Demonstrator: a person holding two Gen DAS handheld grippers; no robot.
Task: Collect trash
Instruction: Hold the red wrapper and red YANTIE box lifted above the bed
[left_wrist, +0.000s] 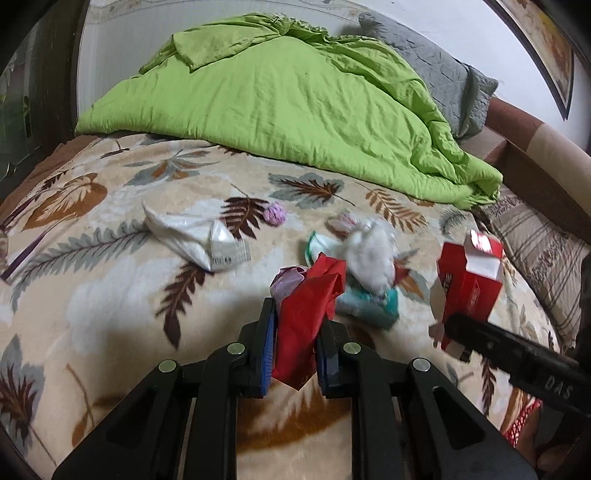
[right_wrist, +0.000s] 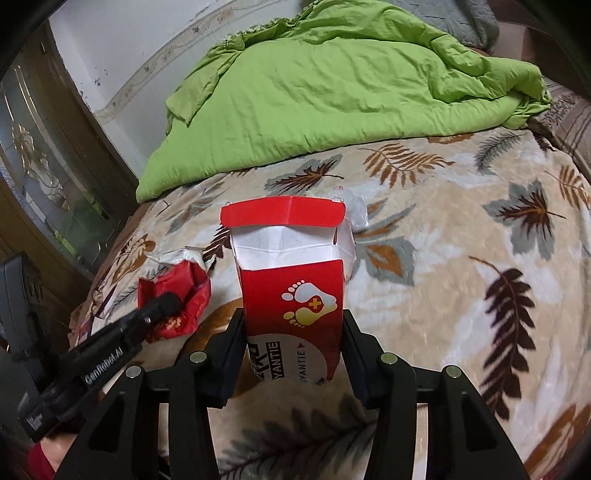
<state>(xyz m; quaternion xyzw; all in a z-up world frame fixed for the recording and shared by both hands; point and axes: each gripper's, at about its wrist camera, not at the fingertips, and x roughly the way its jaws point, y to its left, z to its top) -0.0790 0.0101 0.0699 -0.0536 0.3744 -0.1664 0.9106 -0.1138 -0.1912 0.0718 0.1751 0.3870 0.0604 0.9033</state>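
Loose trash, bed: white wad lay just ahead-right of left hand-held gripper, clamped on red wrapper; right hand-held gripper, gripping upright red box, seemed farther.

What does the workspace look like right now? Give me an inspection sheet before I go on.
Surface: bed under a leaf-print blanket, trash scattered on it.
Job's things: crumpled red wrapper in the left gripper; opened red carton in the right gripper; white plastic bag, small pink ball, white and teal wad lying loose.
Clutter: green duvet heaped at the back, grey quilt behind it, striped pillow at the right edge.
Grippers: left gripper jaws shut on the wrapper; right gripper jaws shut on the carton's sides.
Cables: nothing seen.
Surroundings: white wall, dark wooden cabinet with glass door.
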